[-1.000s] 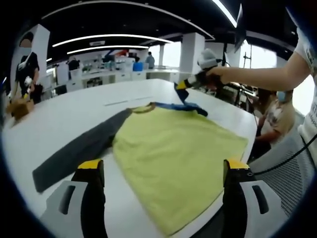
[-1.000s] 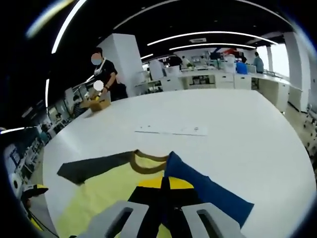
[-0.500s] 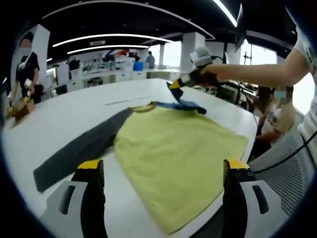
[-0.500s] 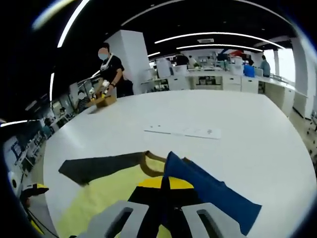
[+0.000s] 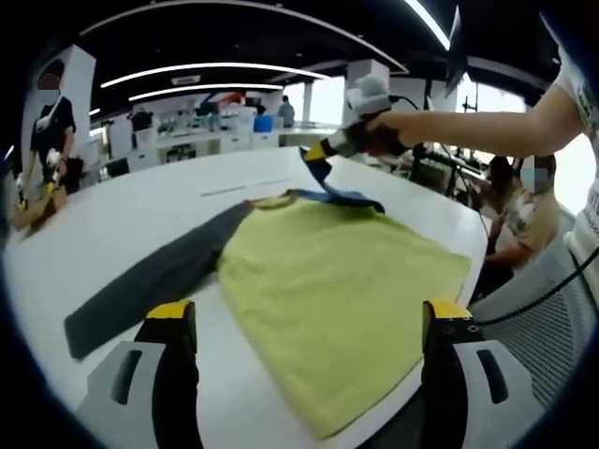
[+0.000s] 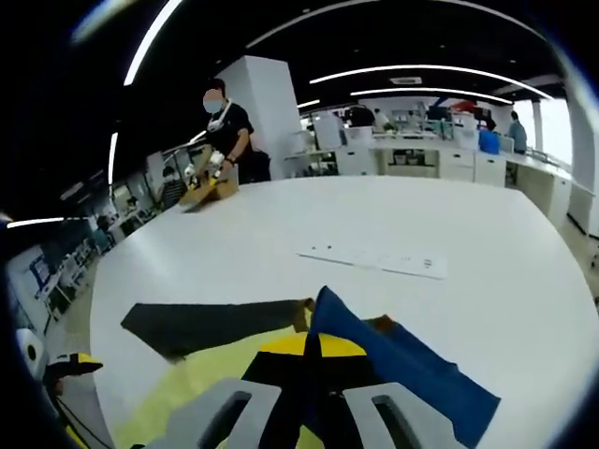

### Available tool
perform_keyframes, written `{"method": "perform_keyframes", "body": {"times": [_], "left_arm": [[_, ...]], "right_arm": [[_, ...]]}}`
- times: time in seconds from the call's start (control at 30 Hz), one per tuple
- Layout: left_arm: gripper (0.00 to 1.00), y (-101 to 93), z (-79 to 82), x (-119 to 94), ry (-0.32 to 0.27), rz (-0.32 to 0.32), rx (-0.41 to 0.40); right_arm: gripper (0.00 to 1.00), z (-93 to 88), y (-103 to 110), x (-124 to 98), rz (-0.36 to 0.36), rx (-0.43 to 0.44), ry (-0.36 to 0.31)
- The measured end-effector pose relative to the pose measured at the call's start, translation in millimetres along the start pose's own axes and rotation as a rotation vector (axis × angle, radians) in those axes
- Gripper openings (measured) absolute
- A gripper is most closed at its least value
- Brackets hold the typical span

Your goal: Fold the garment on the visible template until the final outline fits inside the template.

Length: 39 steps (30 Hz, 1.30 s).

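The garment point(image 5: 337, 281) lies flat on the white table point(image 5: 122, 210), yellow body ahead of my left gripper point(image 5: 304, 323), whose jaws stand wide apart and empty. Its blue sleeve point(image 6: 412, 369) is pinched in my right gripper point(image 6: 314, 351), lifted just above the collar. I worry the sleeve slips out mid-fold, or drags the body askew. The paper strip point(image 6: 374, 259) beyond may be the template; I can't tell.
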<state>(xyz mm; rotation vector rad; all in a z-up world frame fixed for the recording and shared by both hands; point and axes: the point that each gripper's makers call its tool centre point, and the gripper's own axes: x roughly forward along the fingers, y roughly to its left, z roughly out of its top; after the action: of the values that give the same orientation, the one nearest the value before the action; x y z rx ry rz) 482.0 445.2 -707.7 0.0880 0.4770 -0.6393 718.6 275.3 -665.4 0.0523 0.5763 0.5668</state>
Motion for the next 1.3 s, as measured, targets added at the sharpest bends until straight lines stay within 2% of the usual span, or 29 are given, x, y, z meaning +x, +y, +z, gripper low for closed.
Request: {"method": "perform_keyframes", "body": {"times": [0.33,0.73,0.87,1.17,1.3], "left_arm": [[0.97,1.3,-0.7,-1,0.0,0.008,-0.009],[0.98,2.4,-0.7,-1,-0.001,0.014,-0.018],[0.98,3.7,-2.9,-1,0.007,0.019,-0.02],[0.98,6.8,-5.4,-2,0.01,0.027,-0.028],[0.98,9.5,-7.4,-3,0.015,0.035,-0.03]], "right_arm": [[0.0,9.0,19,24,0.062,-0.04,0.003],[0.0,6.7,50,31,0.126,-0.069,0.007],[0.0,8.6,63,32,0.168,-0.072,-0.009],[0.0,0.3,83,37,0.223,-0.096,0.007],[0.0,-6.0,100,35,0.284,-0.127,0.019]]}}
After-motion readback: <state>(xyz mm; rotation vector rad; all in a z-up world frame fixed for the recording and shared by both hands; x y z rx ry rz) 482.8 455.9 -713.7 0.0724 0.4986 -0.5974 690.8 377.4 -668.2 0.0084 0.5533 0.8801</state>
